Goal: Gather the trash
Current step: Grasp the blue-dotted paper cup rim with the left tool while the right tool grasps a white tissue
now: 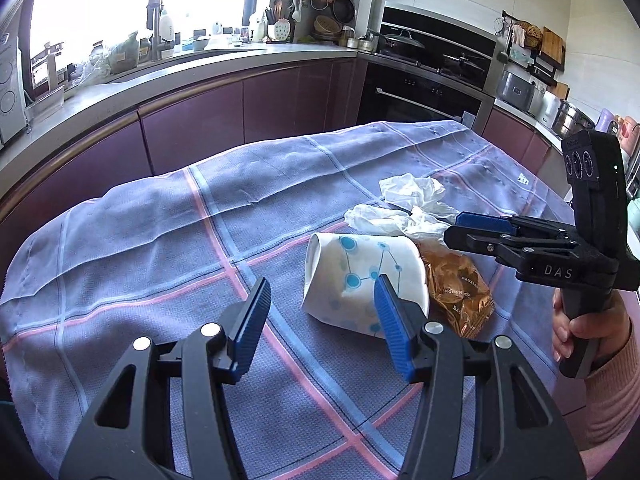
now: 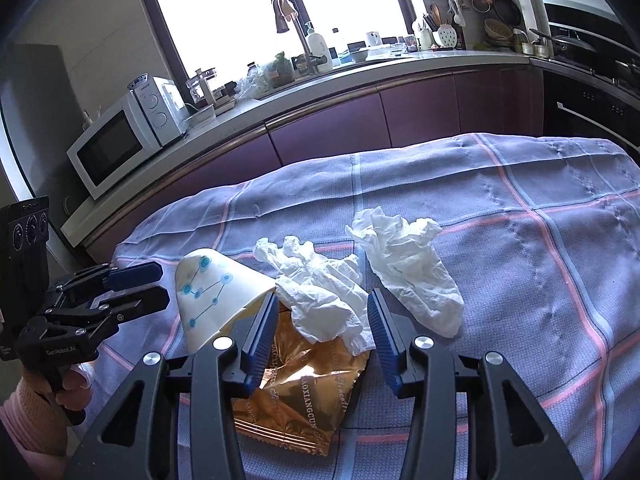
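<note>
A white paper cup (image 1: 360, 276) (image 2: 216, 292) with blue dots lies on its side on the checked tablecloth (image 1: 160, 240). Beside it lies a gold snack wrapper (image 1: 456, 292) (image 2: 304, 392). One crumpled tissue (image 1: 384, 220) (image 2: 320, 292) rests partly on the wrapper, and a second tissue (image 1: 412, 190) (image 2: 408, 268) lies further back. My left gripper (image 1: 322, 284) (image 2: 136, 284) is open just short of the cup, its right finger in front of the cup's side. My right gripper (image 2: 323, 296) (image 1: 454, 227) is open over the wrapper, with the nearer tissue between its fingers and neither pad pressing on it.
Purple kitchen cabinets and a counter run behind the table. A white microwave (image 2: 116, 144) stands on the counter at left, and a black oven (image 1: 420, 96) sits at the back right. A hand in a pink sleeve (image 1: 600, 360) holds the right gripper's handle.
</note>
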`<state>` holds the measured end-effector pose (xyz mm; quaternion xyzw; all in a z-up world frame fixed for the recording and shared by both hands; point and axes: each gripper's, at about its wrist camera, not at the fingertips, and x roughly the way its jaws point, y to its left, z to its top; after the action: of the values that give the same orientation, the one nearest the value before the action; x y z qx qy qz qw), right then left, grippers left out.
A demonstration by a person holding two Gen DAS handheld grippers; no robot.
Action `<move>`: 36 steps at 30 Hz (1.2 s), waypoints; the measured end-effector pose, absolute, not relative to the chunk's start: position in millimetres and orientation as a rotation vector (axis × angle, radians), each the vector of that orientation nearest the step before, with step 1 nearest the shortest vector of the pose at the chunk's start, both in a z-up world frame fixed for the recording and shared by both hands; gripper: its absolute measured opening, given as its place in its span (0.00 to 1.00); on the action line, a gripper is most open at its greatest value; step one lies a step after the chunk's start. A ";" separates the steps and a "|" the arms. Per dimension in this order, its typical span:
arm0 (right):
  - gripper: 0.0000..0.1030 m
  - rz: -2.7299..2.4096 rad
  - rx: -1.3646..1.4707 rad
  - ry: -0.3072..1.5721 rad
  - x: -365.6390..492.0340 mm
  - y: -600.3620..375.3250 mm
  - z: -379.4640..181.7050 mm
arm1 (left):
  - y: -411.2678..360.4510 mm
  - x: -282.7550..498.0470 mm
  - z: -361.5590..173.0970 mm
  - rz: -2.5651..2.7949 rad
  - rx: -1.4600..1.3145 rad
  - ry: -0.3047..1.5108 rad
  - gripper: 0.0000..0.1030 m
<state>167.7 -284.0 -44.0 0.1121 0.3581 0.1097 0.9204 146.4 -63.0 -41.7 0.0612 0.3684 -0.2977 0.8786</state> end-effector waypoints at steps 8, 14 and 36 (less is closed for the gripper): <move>0.42 0.217 0.201 0.768 172.0 -280.0 -50.3 | -73.5 151.2 -50.3 -0.651 0.136 0.800 0.42; 0.26 0.225 0.203 0.778 172.0 -280.3 -52.8 | -72.0 152.4 -51.9 -0.671 0.103 0.814 0.34; 0.15 0.249 0.234 0.744 161.8 -284.6 -46.2 | -72.2 135.0 -47.8 -0.700 0.134 0.797 0.01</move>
<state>161.8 -284.6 -46.2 0.1137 0.3619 0.1211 0.9173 135.0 -72.2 -47.8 0.0639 0.3800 -0.3338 0.8603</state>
